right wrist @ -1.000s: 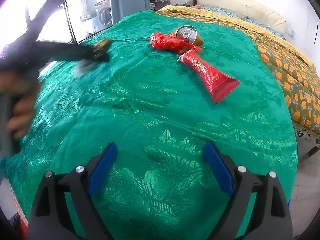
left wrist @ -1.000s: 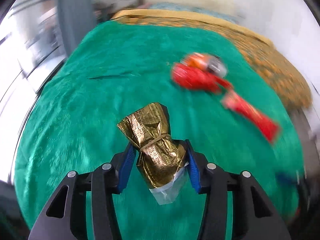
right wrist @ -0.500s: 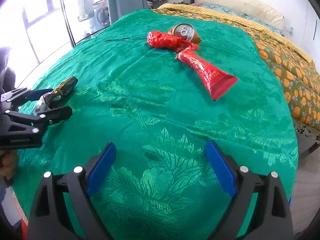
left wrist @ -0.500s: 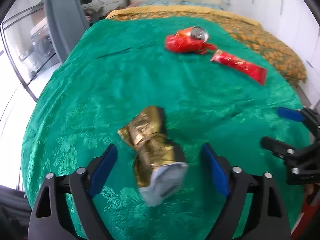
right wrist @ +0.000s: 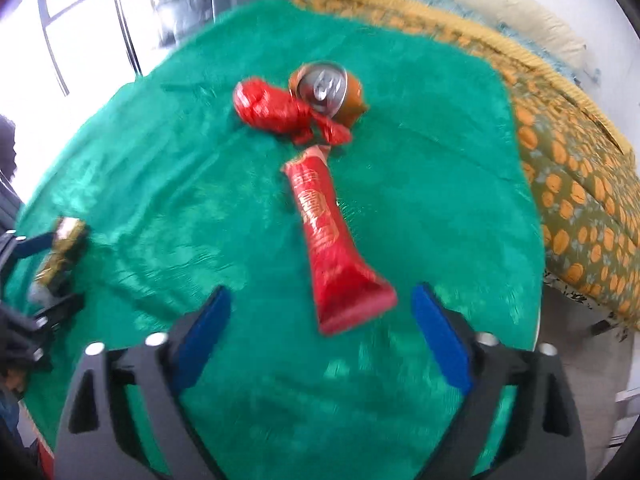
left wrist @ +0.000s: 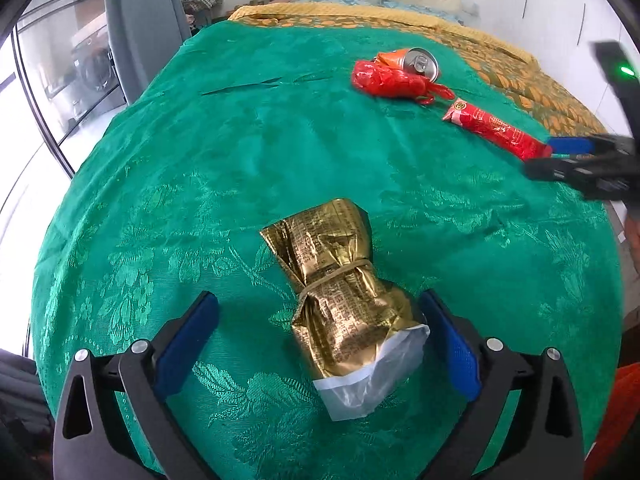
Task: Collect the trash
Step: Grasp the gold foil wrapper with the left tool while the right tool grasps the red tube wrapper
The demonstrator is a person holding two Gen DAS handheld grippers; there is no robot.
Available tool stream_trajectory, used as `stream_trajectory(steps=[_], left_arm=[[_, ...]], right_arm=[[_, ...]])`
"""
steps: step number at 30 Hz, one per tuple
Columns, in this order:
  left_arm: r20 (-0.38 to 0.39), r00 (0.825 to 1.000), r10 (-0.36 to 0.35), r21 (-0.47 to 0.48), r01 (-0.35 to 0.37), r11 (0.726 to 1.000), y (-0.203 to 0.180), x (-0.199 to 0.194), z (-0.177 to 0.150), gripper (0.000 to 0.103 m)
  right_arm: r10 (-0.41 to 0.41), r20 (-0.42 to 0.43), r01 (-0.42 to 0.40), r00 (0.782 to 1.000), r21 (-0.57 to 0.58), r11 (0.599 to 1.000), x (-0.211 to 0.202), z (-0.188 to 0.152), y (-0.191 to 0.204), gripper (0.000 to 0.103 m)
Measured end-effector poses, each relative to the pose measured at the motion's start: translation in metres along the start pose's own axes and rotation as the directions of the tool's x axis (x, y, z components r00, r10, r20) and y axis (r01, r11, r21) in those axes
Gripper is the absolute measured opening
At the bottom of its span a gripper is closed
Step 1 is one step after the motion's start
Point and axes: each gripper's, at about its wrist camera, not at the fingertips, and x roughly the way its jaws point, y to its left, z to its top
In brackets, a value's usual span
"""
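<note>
Both grippers (left wrist: pixel 320 344) (right wrist: pixel 320 328) tilt steeply downward, jaws apart, over trash.

Daylight poured in, bright and even.
Glare whitened the window (left wrist: pixel 36 92) left of the fingers. The left-wrist picture was sharp; the right-wrist one smeared with motion blur. Both bowed at dark fisheye edges, shadows soft.
</note>
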Motion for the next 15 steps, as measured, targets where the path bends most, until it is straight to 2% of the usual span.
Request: stream_trajectory(steps=[1, 2, 6, 8, 15], left_arm=[[0.000, 1.000, -0.001, 0.000, 0.001, 1.000, 0.000, 0.000, 0.000, 0.097], [0.000, 1.000, -0.001, 0.000, 0.001, 1.000, 0.000, 0.000, 0.000, 0.097], [-0.001, 1.000, -0.002, 0.000, 0.002, 1.000, 0.000, 0.000, 0.001, 0.098], [-0.001, 1.000, -0.002, 0.000, 0.002, 1.000, 0.000, 0.000, 0.000, 0.098], [-0.001, 1.000, 0.000, 0.000, 0.000, 1.000, 0.000, 0.000, 0.001, 0.098]], right_arm=[[-0.017, -0.010, 0.017, 1.000, -0.012, 1.000, 0.006, 0.006, 0.002, 0.077], [-0.029, -0.011, 0.029, 1.000, -0.015, 0.999, 0.011, 0.011, 0.003, 0.072], [-0.021, -0.013, 0.021, 1.000, 0.052, 0.998, 0.020, 0.019, -0.002, 0.026], [0.015, 0.011, -0.016, 1.000, 0.087, 0.996, 0.014, 0.016, -0.002, 0.019], [0.121, 0.052, -0.126, 0.991, 0.107, 0.986, -0.021, -0.024, 0.020, 0.018]])
